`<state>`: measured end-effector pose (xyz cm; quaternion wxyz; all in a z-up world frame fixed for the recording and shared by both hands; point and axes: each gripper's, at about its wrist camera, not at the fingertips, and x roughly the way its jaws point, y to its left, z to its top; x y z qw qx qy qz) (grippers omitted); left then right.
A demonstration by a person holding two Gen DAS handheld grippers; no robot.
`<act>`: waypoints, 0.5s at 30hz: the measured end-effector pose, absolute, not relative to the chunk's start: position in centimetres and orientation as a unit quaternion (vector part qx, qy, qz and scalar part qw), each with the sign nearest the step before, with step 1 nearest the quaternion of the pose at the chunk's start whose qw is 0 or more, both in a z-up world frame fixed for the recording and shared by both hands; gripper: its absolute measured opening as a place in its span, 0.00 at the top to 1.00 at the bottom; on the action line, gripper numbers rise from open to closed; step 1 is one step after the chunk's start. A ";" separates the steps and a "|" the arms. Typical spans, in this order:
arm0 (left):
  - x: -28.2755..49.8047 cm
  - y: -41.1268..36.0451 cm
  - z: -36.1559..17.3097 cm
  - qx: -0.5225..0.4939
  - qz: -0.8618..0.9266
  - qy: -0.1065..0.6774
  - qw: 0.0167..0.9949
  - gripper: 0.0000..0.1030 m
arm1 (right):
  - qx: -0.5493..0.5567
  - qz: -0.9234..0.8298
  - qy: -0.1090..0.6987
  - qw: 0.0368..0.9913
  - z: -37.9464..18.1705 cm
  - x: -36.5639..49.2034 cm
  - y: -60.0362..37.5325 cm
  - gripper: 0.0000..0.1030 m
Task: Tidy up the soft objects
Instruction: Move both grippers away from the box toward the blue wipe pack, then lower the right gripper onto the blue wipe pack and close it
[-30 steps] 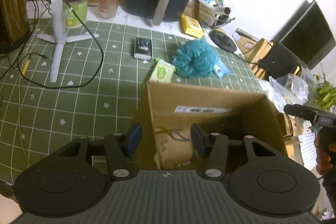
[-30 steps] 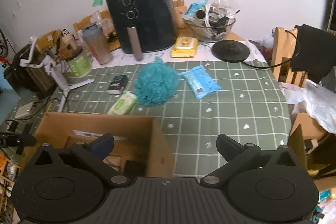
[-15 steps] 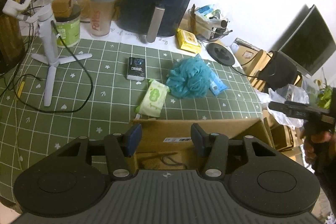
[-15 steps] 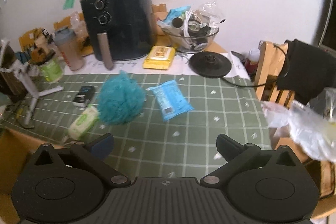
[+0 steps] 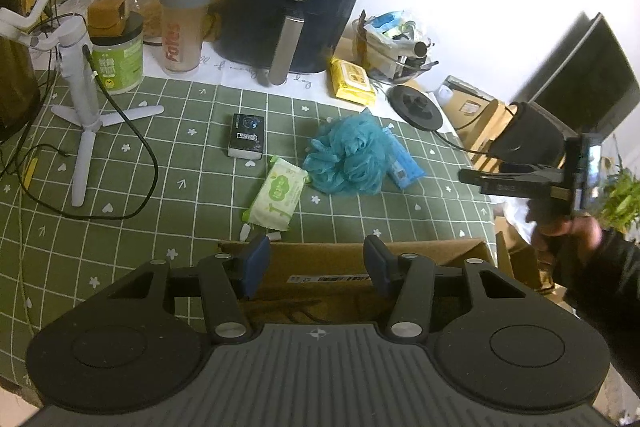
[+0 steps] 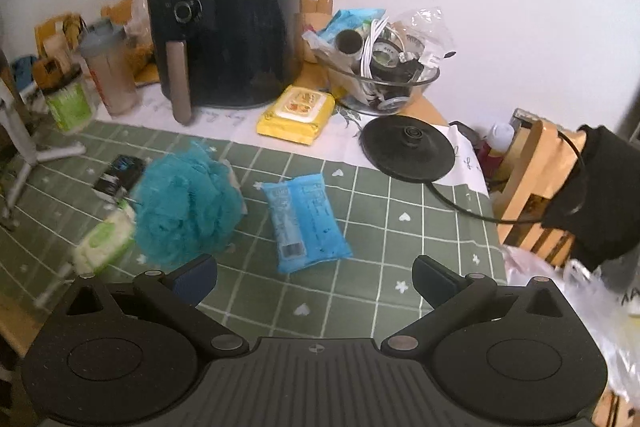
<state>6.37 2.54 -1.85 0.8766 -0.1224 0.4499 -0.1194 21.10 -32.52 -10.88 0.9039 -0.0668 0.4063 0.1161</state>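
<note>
A teal mesh bath pouf (image 5: 348, 159) (image 6: 186, 211) lies on the green checked cloth. A blue wipes pack (image 6: 306, 223) (image 5: 402, 163) lies right of it and a green-white wipes pack (image 5: 276, 195) (image 6: 106, 247) left of it. A yellow wipes pack (image 6: 297, 114) (image 5: 352, 83) lies by the air fryer. An open cardboard box (image 5: 360, 267) stands at the near edge. My left gripper (image 5: 316, 265) is open and empty above the box's far wall. My right gripper (image 6: 314, 279) is open wide and empty, just short of the blue pack; it also shows in the left wrist view (image 5: 472, 175).
A black air fryer (image 5: 292, 11) (image 6: 224, 23), a shaker bottle (image 5: 182, 27), a green jar (image 5: 116, 55), a white tripod with cable (image 5: 82, 107), a small black box (image 5: 246, 135), a glass bowl of clutter (image 6: 384, 75) and a black kettle base (image 6: 408, 147) stand around. A wooden chair (image 6: 532, 179) stands right.
My left gripper has risen and pulled back from inside the box to above its far wall. My right gripper has moved forward and right toward the blue wipes pack. Both stayed open.
</note>
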 end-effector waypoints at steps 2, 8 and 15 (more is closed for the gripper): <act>6.2 2.6 -1.8 -0.124 -0.114 0.450 0.877 0.51 | -0.077 0.111 0.404 0.905 -11.9 22.1 -32.3 0.00; 5.7 2.8 -1.7 -0.131 -0.092 0.457 0.875 0.51 | -0.057 0.127 0.406 0.903 -15.3 24.8 -32.7 0.00; 5.0 3.1 -1.9 -0.141 -0.066 0.464 0.872 0.51 | -0.099 0.154 0.421 0.888 -18.9 27.9 -31.4 0.00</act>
